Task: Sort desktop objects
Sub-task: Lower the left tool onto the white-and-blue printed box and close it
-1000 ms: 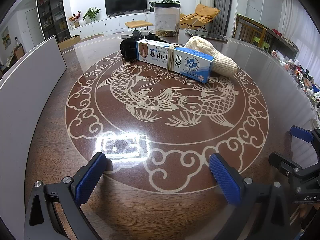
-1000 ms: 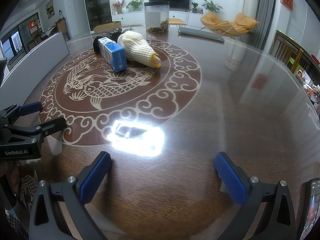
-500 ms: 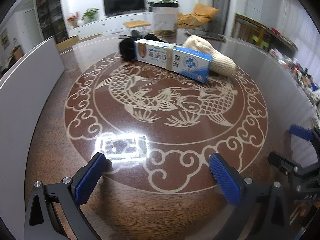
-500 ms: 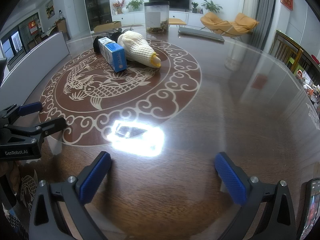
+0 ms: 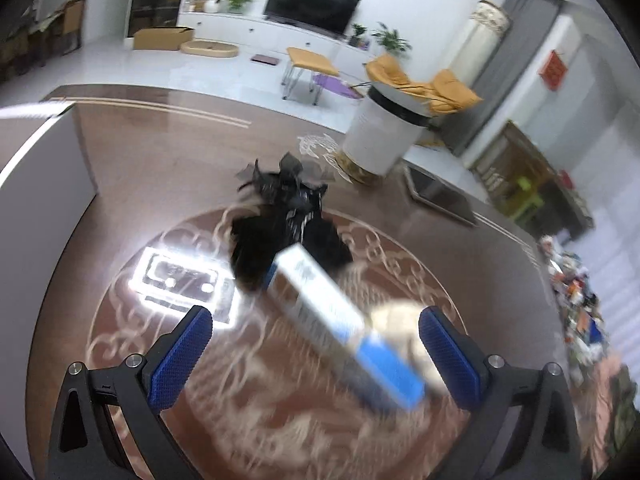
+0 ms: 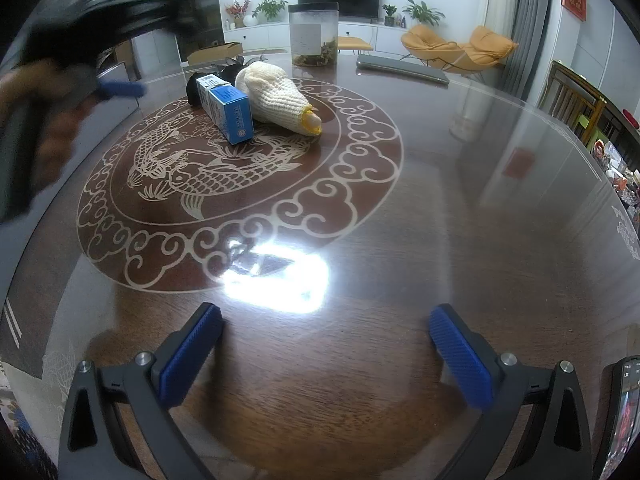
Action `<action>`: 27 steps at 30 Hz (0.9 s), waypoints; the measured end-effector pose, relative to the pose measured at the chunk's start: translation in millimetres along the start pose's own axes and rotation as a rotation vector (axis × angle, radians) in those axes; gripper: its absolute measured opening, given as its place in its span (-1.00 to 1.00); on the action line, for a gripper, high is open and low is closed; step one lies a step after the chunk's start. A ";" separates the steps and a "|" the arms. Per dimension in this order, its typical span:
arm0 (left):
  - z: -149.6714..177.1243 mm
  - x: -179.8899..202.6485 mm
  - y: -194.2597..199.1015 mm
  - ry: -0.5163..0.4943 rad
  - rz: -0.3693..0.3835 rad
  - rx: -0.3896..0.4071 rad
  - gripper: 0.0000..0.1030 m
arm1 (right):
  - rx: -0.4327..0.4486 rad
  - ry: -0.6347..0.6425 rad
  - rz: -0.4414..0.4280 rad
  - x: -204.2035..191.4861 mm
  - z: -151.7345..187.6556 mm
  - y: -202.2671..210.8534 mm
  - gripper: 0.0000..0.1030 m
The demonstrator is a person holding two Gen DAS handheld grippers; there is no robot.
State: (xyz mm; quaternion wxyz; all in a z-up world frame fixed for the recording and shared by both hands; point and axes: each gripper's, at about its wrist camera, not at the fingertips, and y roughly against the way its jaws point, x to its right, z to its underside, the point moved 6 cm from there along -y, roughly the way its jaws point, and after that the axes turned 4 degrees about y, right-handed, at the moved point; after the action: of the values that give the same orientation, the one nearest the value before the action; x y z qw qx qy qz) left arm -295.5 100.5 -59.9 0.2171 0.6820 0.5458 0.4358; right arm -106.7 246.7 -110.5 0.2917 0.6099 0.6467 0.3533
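my left tool (image 5: 310,354) gapes wide, empty, above box (image 5: 340,328) on worktop (image 6: 440,200); box's long axis runs diagonally between fingers. right tool (image 6: 326,354) spread, empty, well apart.

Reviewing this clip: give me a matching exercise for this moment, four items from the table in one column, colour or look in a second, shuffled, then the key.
Items:
1. box
2. knitted glove
3. jar
4. left gripper

Looks:
A. cream knit, yellow cuff
B. open, blue pads
C. clear, black lid
D. white and blue carton

Pairs: 1-D, 2-A, 3-C, 4-B
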 end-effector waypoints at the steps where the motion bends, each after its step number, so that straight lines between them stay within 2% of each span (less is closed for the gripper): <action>1: -3.0 4.4 -10.9 -0.006 -0.028 -0.004 1.00 | 0.000 0.000 0.000 -0.2 0.1 0.0 1.00; 6: 6.1 1.2 -48.3 -0.055 -0.149 -0.059 1.00 | 0.000 0.000 0.000 -0.1 0.2 0.3 1.00; 10: 18.5 -21.4 -40.0 -0.026 -0.122 -0.062 1.00 | 0.000 0.000 0.000 -0.4 0.3 0.4 1.00; 13: 23.0 -50.5 -33.1 0.020 -0.152 -0.081 1.00 | 0.000 0.000 0.000 -0.5 0.3 0.4 1.00; 16: 23.4 -64.6 -28.7 0.012 -0.153 -0.076 1.00 | 0.000 0.000 0.000 -0.5 0.3 0.5 1.00; 19: 22.8 -58.3 -30.7 -0.002 -0.130 -0.094 1.00 | 0.000 0.000 0.000 -0.5 0.4 0.5 1.00; 22: 24.1 -34.9 -33.9 -0.014 -0.079 -0.103 1.00 | 0.000 0.000 -0.001 -0.5 0.4 0.6 1.00; 25: 27.4 -15.8 -42.5 -0.051 -0.124 -0.096 1.00 | 0.000 0.000 -0.001 -0.5 0.5 0.6 1.00; 27: 30.2 -9.8 -49.2 -0.073 -0.192 -0.093 1.00 | 0.000 0.000 -0.001 -0.5 0.5 0.6 1.00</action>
State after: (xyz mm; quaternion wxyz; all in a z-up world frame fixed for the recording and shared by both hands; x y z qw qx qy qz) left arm -298.0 112.0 -117.2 0.3092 0.6312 0.5794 0.4127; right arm -105.9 246.2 -110.4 0.2917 0.6097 0.6469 0.3532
